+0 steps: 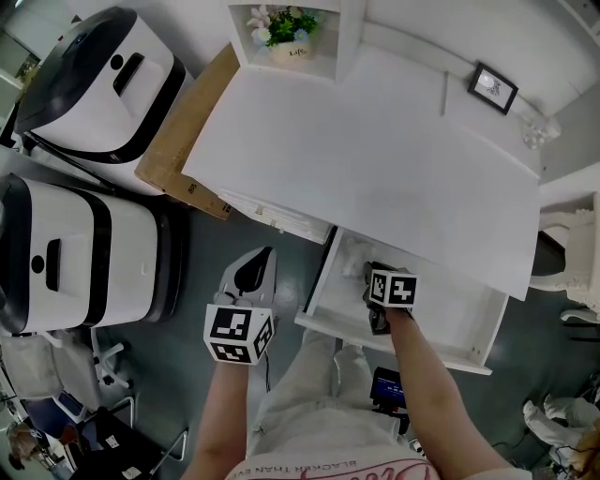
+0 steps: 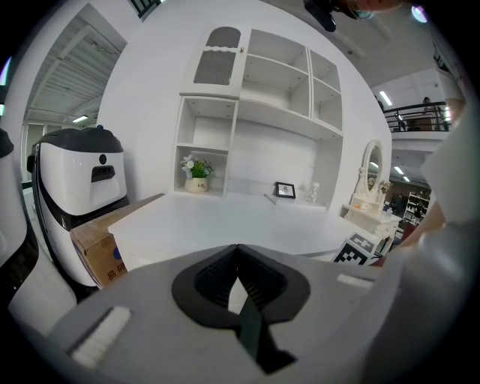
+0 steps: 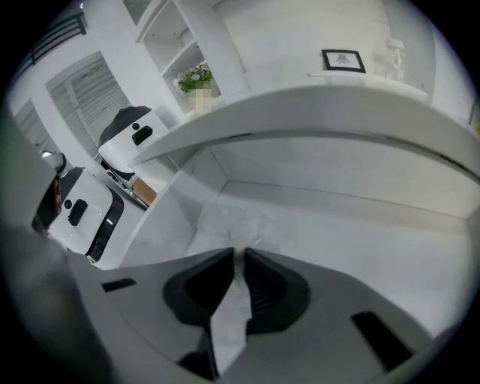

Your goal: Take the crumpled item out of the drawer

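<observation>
A small potted plant (image 1: 281,28) with pale flowers sits in a cubby behind the white desk top (image 1: 375,159). A black picture frame (image 1: 493,87) stands further right and a cardboard box (image 1: 183,141) lies against the desk's left edge, with one white-and-black machine (image 1: 94,80) beyond it and a second machine (image 1: 75,253) nearer

Here's the drawer (image 1: 459,319), pulled out from under the front edge of the desk (image 1: 375,150), towards the person. In its left end lies the crumpled item (image 3: 225,221). The right gripper (image 3: 240,256) is down inside the drawer with that item between its jaws. The left gripper (image 2: 238,247) hangs outside, left of the drawer, above the floor. At the back of the desk, a potted plant (image 1: 284,28) sits in a shelf niche on the left and a picture frame (image 1: 493,87) on the right. A cardboard box (image 1: 178,141) sits just beside the desk's left edge. Left of it stands one machine (image 1: 94,80) further back and a second machine (image 1: 75,248) nearer.
</observation>
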Demonstrator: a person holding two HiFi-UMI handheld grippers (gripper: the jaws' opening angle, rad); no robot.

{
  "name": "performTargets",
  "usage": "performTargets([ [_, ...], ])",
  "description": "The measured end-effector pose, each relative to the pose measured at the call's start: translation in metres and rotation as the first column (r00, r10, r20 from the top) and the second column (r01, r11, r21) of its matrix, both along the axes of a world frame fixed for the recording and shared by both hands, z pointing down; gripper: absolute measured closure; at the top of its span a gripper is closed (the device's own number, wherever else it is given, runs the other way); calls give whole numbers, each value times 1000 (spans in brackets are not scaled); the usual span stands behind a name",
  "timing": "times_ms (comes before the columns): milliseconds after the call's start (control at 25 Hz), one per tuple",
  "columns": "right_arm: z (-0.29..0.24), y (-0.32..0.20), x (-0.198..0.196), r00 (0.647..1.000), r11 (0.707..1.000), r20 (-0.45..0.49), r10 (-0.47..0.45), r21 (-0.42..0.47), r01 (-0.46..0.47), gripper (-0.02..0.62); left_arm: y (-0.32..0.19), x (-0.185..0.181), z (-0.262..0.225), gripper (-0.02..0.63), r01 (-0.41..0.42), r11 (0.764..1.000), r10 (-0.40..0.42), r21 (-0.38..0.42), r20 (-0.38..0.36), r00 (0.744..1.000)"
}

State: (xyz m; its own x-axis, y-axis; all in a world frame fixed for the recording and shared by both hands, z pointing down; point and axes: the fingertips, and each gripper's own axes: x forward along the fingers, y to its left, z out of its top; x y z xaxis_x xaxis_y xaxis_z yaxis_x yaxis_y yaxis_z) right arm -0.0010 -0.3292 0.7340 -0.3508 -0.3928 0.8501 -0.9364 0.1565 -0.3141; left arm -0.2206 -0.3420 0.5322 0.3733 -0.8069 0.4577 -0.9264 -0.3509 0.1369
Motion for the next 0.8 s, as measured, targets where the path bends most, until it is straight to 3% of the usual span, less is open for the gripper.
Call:
performTargets([
  [400, -39, 16, 1, 994, 993, 1, -105, 58, 105, 543, 7, 23, -24, 597, 9, 999, -7, 50, -31, 1000],
  [800, -96, 22, 3, 980, 967, -8, -200, 161, 199, 543, 23, 37, -50, 595, 34, 994, -29, 107, -49, 998],
])
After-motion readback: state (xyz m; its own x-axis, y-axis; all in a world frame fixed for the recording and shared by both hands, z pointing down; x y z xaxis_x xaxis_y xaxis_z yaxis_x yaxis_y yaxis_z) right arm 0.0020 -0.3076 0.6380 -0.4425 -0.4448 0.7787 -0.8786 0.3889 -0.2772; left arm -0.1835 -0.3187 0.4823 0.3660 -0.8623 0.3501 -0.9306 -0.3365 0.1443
